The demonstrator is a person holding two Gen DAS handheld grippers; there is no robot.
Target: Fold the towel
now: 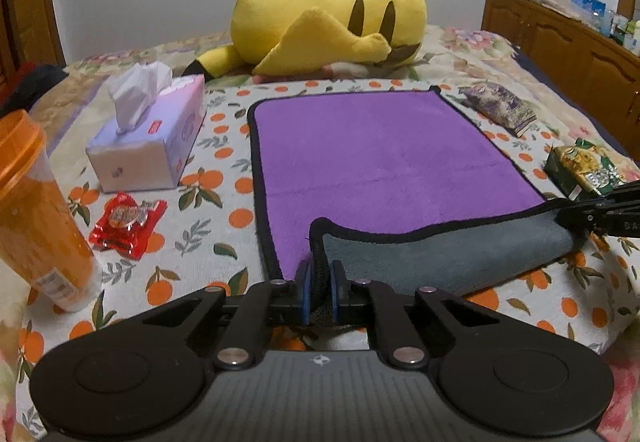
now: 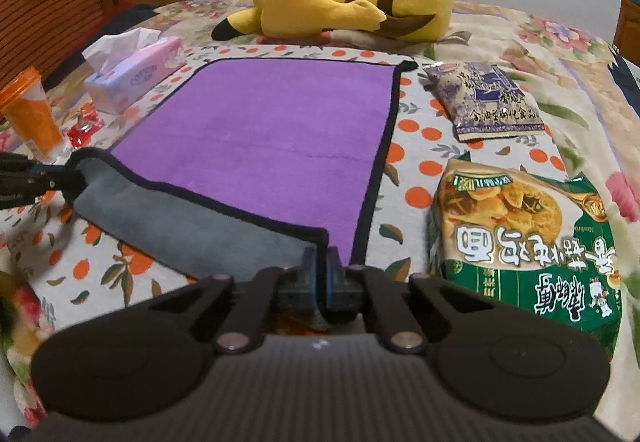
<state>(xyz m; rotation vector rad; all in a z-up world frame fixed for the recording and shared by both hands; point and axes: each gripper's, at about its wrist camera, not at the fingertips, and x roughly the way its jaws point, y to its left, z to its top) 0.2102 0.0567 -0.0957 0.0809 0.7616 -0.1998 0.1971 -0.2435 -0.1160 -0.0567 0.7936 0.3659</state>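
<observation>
left gripper (image 1: 320,274) clamped tight on the towel's (image 1: 384,157) near left corner, black hem pinched between the blue pads (image 1: 304,278). right gripper (image 2: 322,268) likewise closed on the near right corner, hem squeezed between its fingers. in the left wrist view, right gripper (image 1: 576,215) seen at the right side, gripping that far end of the lifted edge; in the right wrist view, left gripper (image 2: 60,173) poking in from the left, holding its corner.

towel (image 2: 272,137) spread purple side up on the orange-print cloth (image 1: 224,201) in the middle of the bed, far edge flat and near the plush. near edge raised and turned over toward the far side, grey underside (image 1: 432,258) showing as a band between the two corners, sagging slightly in the middle.

beyond the far edge of the cloth, lay a yellow plush (image 1: 320,17) on its side. toward the left edge of the cloth, stood a tissue box (image 1: 148,137), a red wrapper (image 1: 128,226) just in front of it, and an orange cup (image 1: 36,217) upright near the left near corner. along the right edge, lay a purple snack bag (image 2: 484,101) and, nearer, a green noodle packet (image 2: 524,242), both apart from the towel.
</observation>
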